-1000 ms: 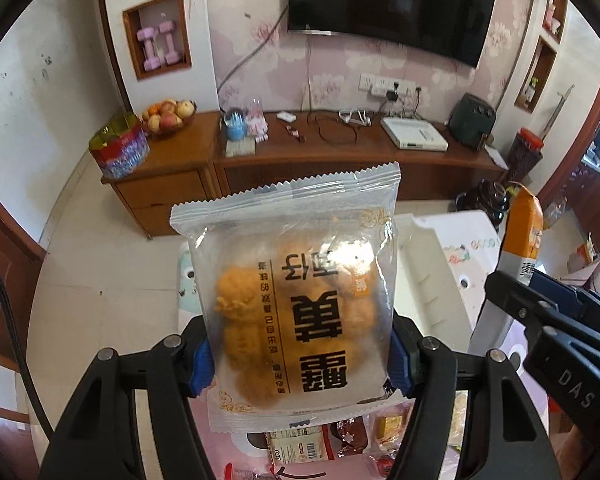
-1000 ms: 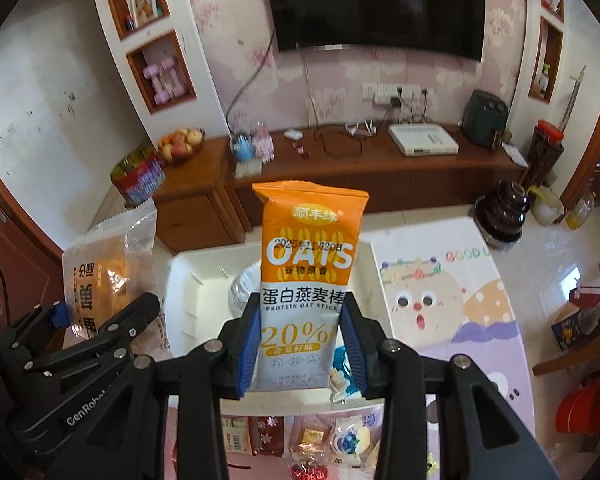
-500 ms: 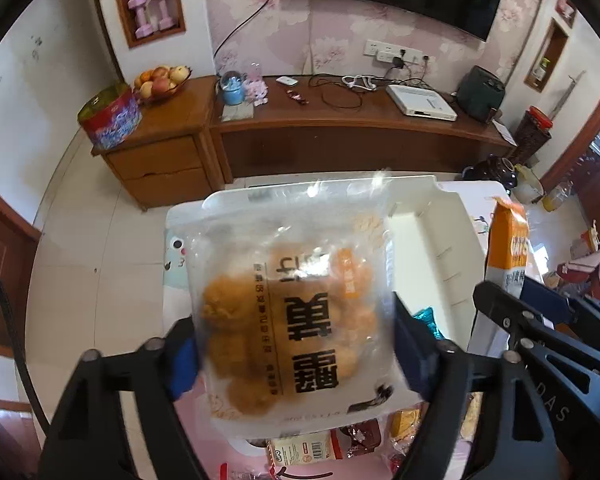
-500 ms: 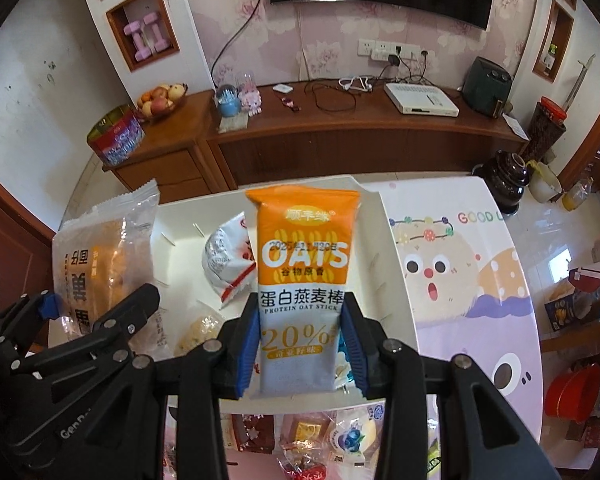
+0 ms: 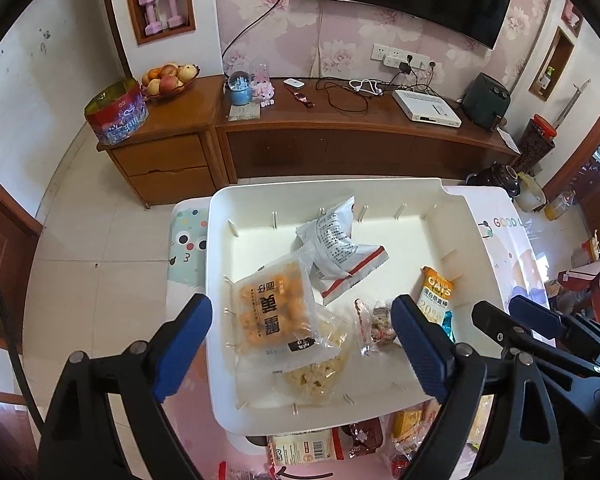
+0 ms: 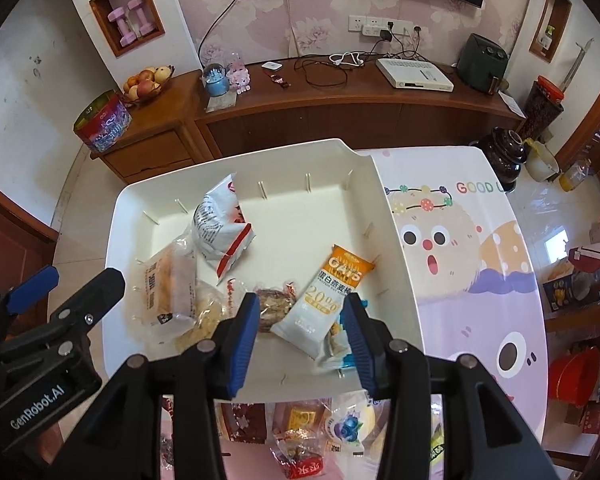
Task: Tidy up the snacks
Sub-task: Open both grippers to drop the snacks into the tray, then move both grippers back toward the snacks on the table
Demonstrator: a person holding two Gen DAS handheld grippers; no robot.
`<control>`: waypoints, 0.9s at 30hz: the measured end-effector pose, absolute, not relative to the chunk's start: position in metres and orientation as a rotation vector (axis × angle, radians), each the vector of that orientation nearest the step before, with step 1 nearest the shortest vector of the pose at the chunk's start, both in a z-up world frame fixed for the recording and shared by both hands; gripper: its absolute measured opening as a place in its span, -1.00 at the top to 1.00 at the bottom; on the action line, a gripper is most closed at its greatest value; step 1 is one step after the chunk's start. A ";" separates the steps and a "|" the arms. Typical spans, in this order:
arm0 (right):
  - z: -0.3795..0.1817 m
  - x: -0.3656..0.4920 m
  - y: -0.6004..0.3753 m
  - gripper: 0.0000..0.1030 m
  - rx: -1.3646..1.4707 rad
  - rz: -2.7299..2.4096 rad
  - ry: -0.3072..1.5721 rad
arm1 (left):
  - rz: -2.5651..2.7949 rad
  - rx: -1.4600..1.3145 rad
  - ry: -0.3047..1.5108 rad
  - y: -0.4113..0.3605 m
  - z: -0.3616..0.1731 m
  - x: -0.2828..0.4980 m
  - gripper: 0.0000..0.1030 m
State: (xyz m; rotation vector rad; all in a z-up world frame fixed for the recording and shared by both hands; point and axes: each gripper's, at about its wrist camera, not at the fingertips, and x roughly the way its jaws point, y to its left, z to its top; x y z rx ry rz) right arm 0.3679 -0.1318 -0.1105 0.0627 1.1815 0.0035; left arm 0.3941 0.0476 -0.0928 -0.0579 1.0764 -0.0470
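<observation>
In the white tray (image 5: 476, 240), oat bar (image 6: 332, 296), both grippers empty

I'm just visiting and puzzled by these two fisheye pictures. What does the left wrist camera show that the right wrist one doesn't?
Only the left wrist view shows the left gripper head on, jaws wide and empty. Only the right wrist view shows the cartoon face on the tablecloth and a blueberry-print packet near the table edge. Both show the white tray, the clear pastry bag and the orange oat bar lying inside.
</observation>
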 end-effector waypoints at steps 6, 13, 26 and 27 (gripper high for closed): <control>-0.108 0.362 -0.131 0.14 0.064 0.018 1.182 | -0.051 -0.052 1.076 0.046 -0.091 0.386 -0.76; -0.101 0.346 -0.133 0.14 0.069 0.041 1.176 | -0.049 -0.053 1.070 0.043 -0.088 0.369 -0.76; -0.076 0.307 -0.145 0.14 0.084 0.083 1.133 | -0.048 -0.065 1.040 0.035 -0.067 0.321 -0.76; -0.072 0.302 -0.146 0.14 0.084 0.088 1.127 | -0.049 -0.063 1.036 0.034 -0.065 0.317 -0.76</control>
